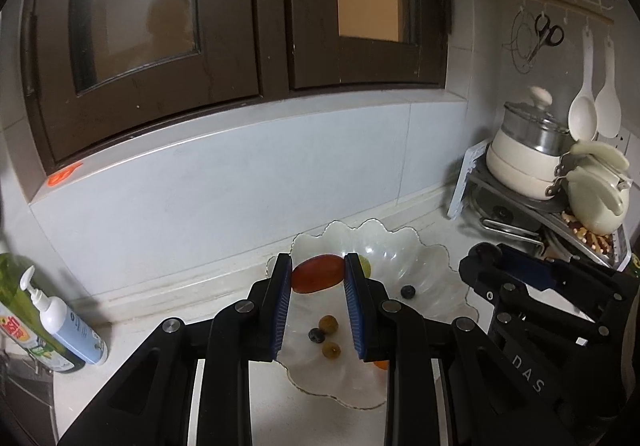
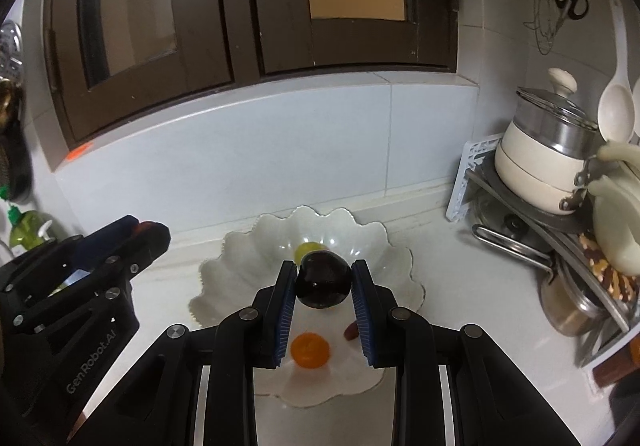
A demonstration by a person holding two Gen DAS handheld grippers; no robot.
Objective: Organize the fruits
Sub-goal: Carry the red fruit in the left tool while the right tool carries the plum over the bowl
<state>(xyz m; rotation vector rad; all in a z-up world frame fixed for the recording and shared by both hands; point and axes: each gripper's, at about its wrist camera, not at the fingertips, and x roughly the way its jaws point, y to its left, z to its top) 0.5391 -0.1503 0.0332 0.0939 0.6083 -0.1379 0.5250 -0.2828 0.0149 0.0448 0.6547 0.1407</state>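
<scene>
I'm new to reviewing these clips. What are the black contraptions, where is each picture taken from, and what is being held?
There is no robot: a person holds one pair of black tongs in each hand, each with a camera looking along its two blue-padded fingers.

The left wrist view shows the left tongs shut on a reddish oval fruit. The right wrist view shows the right tongs shut on a dark round fruit.

Both hover over a scalloped glass bowl on a white kitchen counter. In the bowl lie a small orange fruit, a yellow-green fruit, blueberries and small brownish fruits. A pot rack stands on the right.
</scene>
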